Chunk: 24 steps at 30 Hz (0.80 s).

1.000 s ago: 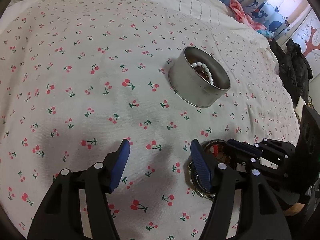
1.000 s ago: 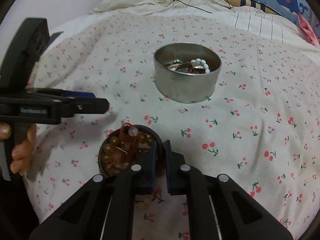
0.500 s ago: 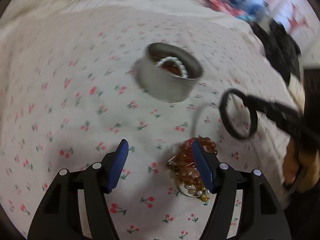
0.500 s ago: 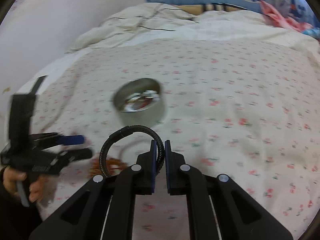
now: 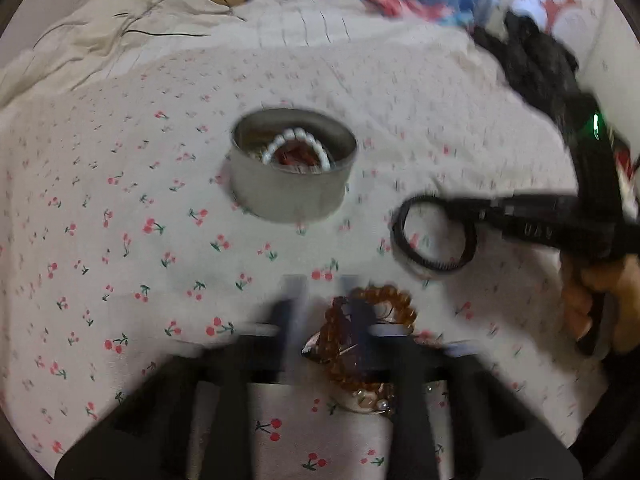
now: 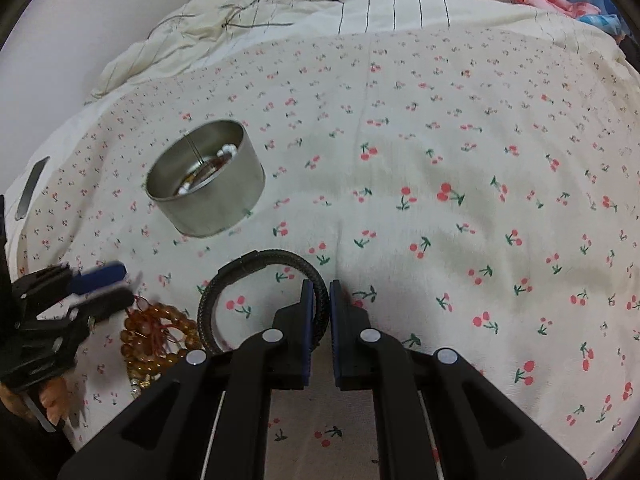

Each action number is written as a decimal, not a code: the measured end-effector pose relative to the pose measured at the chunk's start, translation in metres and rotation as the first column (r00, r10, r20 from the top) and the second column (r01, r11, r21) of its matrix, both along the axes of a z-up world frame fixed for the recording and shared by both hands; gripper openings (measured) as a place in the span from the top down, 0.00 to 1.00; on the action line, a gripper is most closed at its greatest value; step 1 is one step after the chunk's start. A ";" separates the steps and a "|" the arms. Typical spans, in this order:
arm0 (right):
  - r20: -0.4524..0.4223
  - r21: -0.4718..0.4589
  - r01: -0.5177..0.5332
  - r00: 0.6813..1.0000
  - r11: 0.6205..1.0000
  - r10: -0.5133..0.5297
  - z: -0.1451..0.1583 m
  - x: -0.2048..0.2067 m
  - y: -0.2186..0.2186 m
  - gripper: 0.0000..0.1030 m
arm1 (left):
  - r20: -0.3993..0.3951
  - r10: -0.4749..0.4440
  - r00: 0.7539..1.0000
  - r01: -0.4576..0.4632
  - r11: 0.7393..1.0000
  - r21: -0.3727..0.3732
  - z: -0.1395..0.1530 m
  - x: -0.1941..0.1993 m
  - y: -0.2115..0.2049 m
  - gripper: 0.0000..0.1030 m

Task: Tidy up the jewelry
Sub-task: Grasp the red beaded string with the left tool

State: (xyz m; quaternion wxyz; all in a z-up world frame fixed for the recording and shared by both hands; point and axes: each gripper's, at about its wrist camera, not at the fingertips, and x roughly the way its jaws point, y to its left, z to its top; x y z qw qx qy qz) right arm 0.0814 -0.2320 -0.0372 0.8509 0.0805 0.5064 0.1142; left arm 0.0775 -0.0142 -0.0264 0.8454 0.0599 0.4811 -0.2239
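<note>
A black braided cord bracelet (image 6: 272, 255) hangs just above the cherry-print sheet, with my right gripper (image 6: 320, 304) shut on its near side. The left wrist view shows the same bracelet (image 5: 436, 268) at the right, under the right gripper (image 5: 480, 210). An amber bead bracelet (image 5: 384, 296) with a red thread lies on the sheet. My left gripper (image 5: 320, 308) is blurred and its jaws are closing on the left strand of those beads. In the right wrist view the left gripper (image 6: 116, 288) meets the amber bracelet (image 6: 160, 320) at the lower left. A round metal tin (image 5: 288, 196) holds white beads (image 5: 296, 136) and other jewellery.
The tin (image 6: 216, 216) stands left of centre on the bed. A rumpled cream duvet (image 6: 208, 28) with a thin black cable lies at the back. Dark clothing (image 5: 532, 64) is piled at the right edge. A flat grey object (image 6: 34, 184) rests by the wall.
The right gripper lifted the black bracelet off the amber beads and carried it aside. The left gripper moved over the beads and its jaws came together from wide open.
</note>
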 end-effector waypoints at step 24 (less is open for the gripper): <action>-0.022 -0.014 -0.005 1.000 1.000 0.005 -0.008 0.003 0.003 0.92 | 0.000 -0.021 1.000 0.018 0.849 -0.528 0.058 0.000 0.046 0.99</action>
